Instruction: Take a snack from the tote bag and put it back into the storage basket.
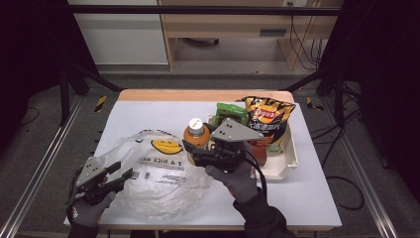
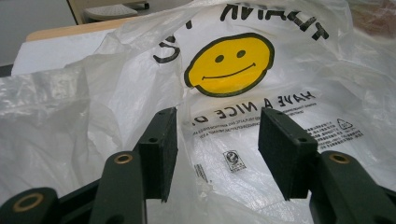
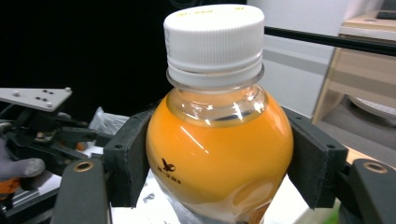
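1. Two hand-held grippers are at work, and your left hand-held gripper (image 1: 124, 174) sits at the near left of the counter (image 1: 307, 198), against the left edge of the plastic bag (image 1: 158, 173). Its jaws stand partly apart, and in the left gripper view the thin film of the bag (image 2: 224, 154) lies between the pads (image 2: 161, 149). The pads do not look pressed together on it, so you seem to be steadying that edge, not clamping it.

2. The bag lies flat and crumpled on the counter, its smiley face (image 1: 166, 146) towards the far side. It looks placed there to receive goods, and its mouth probably needs lifting before anything can go in.

3. Your right hand-held gripper (image 1: 190, 147) is closed on the orange drink bottle (image 1: 195, 133), with a pad on each side of the round shoulder just below the white cap (image 3: 214, 39). Gripping it there keeps the bottle upright and clear of the counter, just right of the bag's far side.

4. Farther right, the white tray (image 1: 289, 166) holds the chip packet (image 1: 267, 119) and a green packet (image 1: 230, 113). Those likely wait their turn for bagging.
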The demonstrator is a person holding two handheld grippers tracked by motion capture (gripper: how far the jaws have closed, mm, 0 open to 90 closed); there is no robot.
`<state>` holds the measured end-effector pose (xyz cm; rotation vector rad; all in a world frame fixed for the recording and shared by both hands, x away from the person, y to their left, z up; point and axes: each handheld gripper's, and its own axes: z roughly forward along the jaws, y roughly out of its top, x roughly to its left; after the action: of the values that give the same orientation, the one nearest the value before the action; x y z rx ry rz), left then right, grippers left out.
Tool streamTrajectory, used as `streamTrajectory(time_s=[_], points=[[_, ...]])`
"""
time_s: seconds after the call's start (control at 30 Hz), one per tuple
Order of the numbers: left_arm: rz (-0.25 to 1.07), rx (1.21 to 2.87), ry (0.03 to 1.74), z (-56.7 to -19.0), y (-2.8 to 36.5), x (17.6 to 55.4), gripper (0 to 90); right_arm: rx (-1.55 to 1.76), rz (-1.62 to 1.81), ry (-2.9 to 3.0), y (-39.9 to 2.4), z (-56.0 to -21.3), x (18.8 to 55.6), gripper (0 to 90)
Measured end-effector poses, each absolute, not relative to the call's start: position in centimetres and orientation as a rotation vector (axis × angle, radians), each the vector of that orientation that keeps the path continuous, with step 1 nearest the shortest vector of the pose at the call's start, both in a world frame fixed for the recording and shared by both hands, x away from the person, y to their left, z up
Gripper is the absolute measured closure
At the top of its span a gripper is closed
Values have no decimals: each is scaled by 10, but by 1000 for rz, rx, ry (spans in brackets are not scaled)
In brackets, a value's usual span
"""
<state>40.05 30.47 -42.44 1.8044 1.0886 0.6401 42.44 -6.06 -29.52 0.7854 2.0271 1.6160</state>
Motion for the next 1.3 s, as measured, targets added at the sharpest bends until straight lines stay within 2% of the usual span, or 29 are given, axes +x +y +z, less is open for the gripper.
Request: streamTrajectory(time_s=[1.3], points=[[653,1780,1048,-415,303,394,466,1064,1436,1845,-191,-326,432,307]])
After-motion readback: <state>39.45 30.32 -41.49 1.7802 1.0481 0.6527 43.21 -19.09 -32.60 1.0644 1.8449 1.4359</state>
